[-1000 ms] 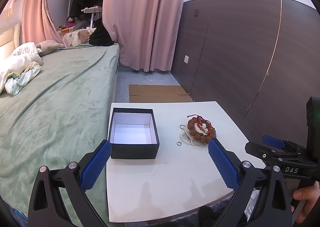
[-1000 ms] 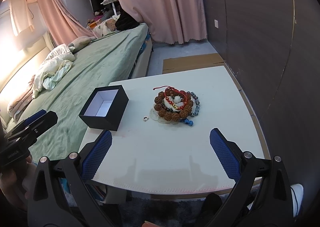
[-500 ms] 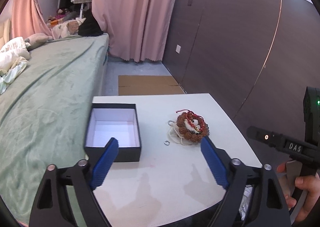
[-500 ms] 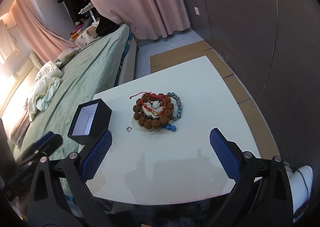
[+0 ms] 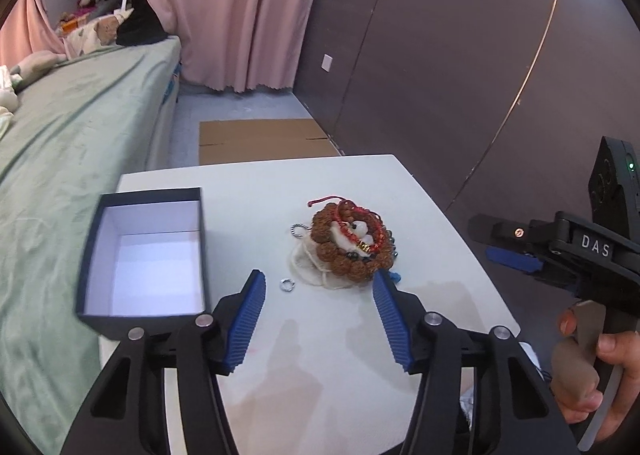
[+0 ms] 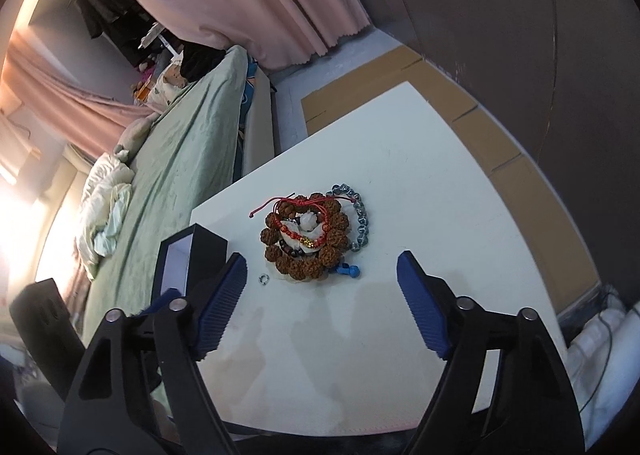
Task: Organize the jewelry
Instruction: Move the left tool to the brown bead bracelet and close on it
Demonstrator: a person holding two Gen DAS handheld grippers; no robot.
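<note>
A pile of bracelets (image 5: 350, 241) lies mid-table: a brown seed-bead bracelet (image 6: 306, 241) around red cord and white pieces, with a blue-grey bead bracelet (image 6: 358, 217) at its right. A small silver ring (image 5: 287, 284) lies loose on the table just left of the pile; it also shows in the right wrist view (image 6: 263, 279). An open black box (image 5: 144, 255) with a white inside stands empty at the table's left. My left gripper (image 5: 318, 319) is open and empty, just short of the ring and pile. My right gripper (image 6: 320, 303) is open and empty, above the table before the pile.
The white table (image 5: 320, 375) stands beside a green-covered bed (image 5: 60, 143) on its left. A dark wall panel (image 5: 460, 75) runs along the right. Flattened cardboard (image 5: 260, 139) lies on the floor beyond the table. Pink curtains (image 5: 240, 7) hang at the back.
Both grippers have moved in closer over the table toward the bracelet pile. The right view has tilted. Both stay open; the left's jaws stand narrower.
</note>
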